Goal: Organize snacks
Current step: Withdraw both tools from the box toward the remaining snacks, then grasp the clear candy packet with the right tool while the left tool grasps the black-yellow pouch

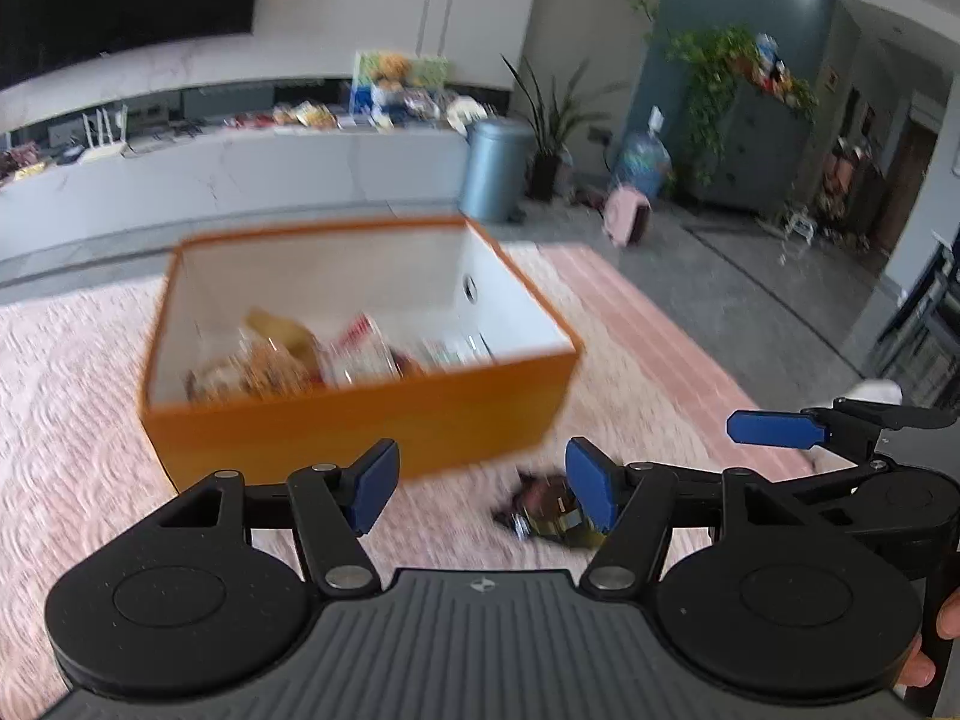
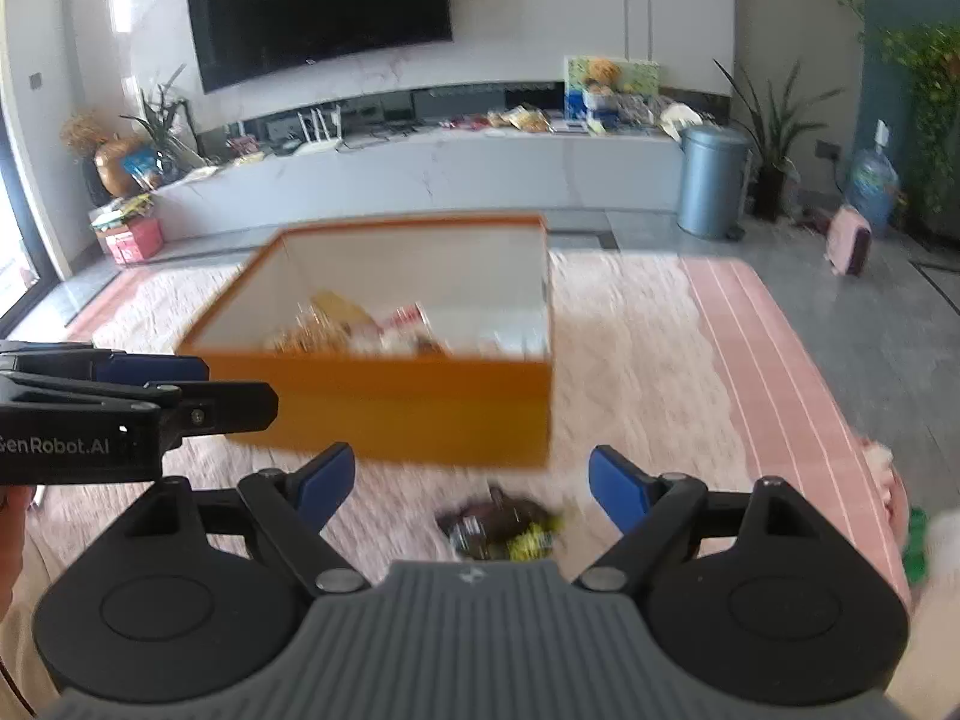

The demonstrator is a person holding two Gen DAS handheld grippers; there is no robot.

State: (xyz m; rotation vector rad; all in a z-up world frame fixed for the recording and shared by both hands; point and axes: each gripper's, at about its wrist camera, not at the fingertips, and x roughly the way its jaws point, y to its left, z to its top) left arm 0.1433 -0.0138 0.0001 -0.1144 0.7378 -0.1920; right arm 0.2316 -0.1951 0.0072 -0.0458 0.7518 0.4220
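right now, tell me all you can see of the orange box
The orange box is a lidless rectangular box, cardboard by its look, orange outside and white inside, with a small round hole in one end wall. It sits upright on the pink rug, holding several blurred snack packets. A dark wrapped snack lies on the rug before it. Neither gripper touches it.

Right gripper [image 2: 471, 489] jaws spread wide, nothing between them. Dark snack wrapper [image 2: 501, 525] with yellow print lies on the pink rug [image 2: 648, 360], just beyond the jaws, right of centre. Orange box [image 2: 414, 414] sits farther on the rug, open top, white inside, several snack packets [image 2: 360, 330] piled in its left part; blurred, can't tell which kinds. Left gripper [image 2: 180, 390] comes in from the left edge, seen side-on, tip over the box's near-left corner; its jaw state not readable. Far side: TV [image 2: 318, 6], low cabinet [image 2: 420, 174], grey bin [image 2: 714, 180].
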